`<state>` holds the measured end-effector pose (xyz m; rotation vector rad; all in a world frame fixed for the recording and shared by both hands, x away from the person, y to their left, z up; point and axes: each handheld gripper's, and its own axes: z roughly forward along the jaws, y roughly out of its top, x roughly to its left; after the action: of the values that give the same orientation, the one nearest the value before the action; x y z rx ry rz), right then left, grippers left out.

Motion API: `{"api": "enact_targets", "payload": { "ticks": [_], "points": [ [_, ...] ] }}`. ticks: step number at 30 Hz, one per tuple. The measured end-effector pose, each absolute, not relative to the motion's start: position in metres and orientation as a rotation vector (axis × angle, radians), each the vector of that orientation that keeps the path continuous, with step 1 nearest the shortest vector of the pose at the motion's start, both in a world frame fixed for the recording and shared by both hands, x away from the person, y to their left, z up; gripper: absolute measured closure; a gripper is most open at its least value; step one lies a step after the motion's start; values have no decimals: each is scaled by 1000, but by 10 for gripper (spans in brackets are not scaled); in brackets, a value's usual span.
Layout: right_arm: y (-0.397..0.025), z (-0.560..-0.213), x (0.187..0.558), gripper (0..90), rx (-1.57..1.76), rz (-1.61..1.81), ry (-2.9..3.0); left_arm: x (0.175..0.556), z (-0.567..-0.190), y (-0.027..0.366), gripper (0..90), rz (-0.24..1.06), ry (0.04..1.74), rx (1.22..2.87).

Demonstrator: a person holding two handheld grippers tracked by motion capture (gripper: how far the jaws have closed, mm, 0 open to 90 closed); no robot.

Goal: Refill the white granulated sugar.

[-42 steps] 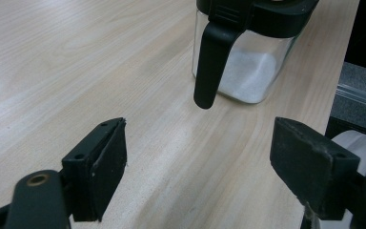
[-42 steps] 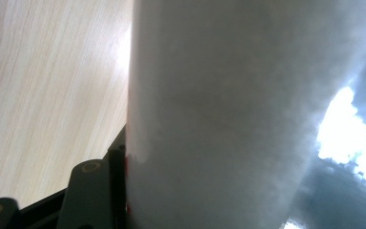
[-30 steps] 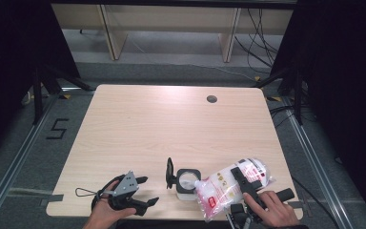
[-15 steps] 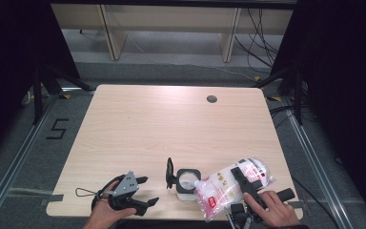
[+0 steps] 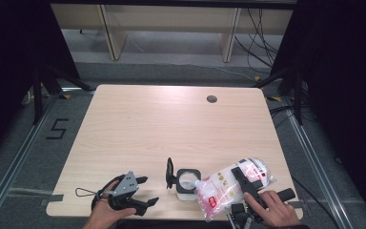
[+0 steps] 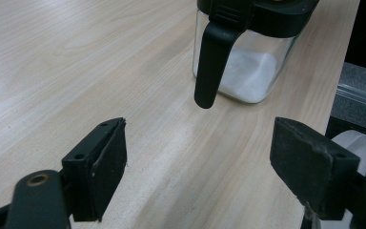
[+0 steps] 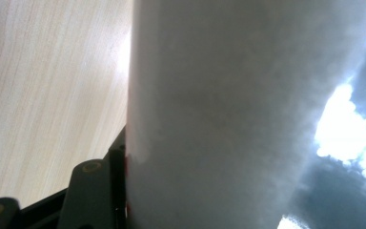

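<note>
The bag (image 5: 231, 186) lies tilted with its long axis running from the near end of the jar (image 5: 187, 180) up and to the right, and its lower corner points into the open mouth of the jar, which stands near the front edge of the table (image 5: 171, 124) with white powder inside. The right tongs (image 5: 244, 183) are closed on the bag, just to the right of the jar, and the bag wall presses against one jaw in the right gripper view. The left tongs (image 5: 144, 191) are wide open to the left of the jar, holding nothing and apart from its black handle (image 6: 209, 62).
</note>
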<state>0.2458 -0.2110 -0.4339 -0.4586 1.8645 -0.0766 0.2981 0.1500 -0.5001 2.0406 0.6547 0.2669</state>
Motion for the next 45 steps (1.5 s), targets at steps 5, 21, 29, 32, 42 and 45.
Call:
{"api": "enact_targets", "payload": {
  "ticks": [5,21,29,32,42,45],
  "points": [
    [-211,-433,247,416,-487,-83,1856,298,-500,150,198,267,654,2041],
    [-212,-435,246,417,-462,-75,1859,299,-499,151,197,288,627,2054],
    [-212,-434,247,417,-481,-81,1854,298,-500,150,198,274,657,2035],
    [-211,-433,246,417,-497,-94,1847,298,-500,150,197,275,652,2042],
    [-211,-433,247,418,-497,-91,1846,298,-500,151,197,268,648,2049],
    [-211,-433,247,418,-498,-90,1845,298,-500,150,197,268,654,2042]
  ]
}}
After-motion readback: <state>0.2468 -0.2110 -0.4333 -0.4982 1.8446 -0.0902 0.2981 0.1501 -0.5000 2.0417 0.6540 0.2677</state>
